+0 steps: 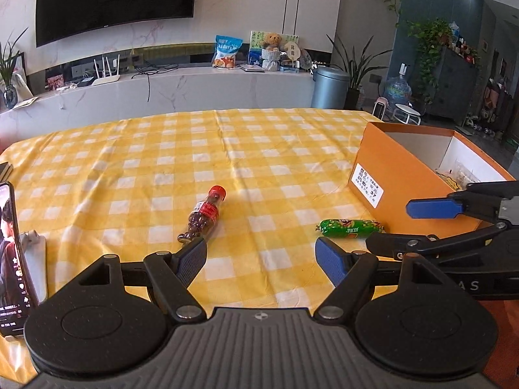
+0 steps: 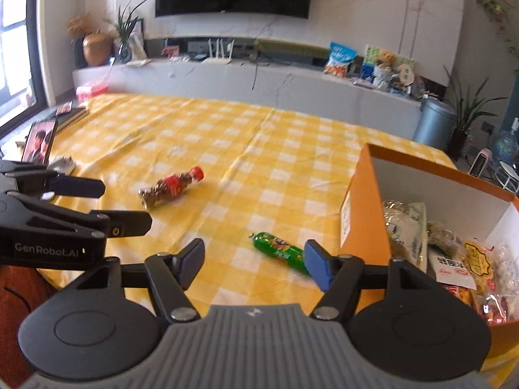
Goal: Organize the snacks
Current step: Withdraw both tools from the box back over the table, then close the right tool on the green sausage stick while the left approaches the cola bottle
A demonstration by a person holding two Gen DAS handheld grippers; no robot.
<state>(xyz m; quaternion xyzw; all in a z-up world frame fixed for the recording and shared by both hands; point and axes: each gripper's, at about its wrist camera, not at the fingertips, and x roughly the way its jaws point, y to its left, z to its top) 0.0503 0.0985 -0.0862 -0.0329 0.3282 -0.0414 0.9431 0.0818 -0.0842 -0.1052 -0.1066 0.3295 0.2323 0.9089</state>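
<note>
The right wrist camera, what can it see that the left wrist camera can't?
Only the right wrist view looks down into the orange box and shows the snack packets piled inside, plus a golden vase by the window. Only the left wrist view shows the white label on the box's side clearly, and the phone close up. Both show the yellow checked tablecloth, the small red-capped bottle lying down, the green sausage snack, the TV, and both open grippers, left gripper and right gripper, holding nothing.
</note>
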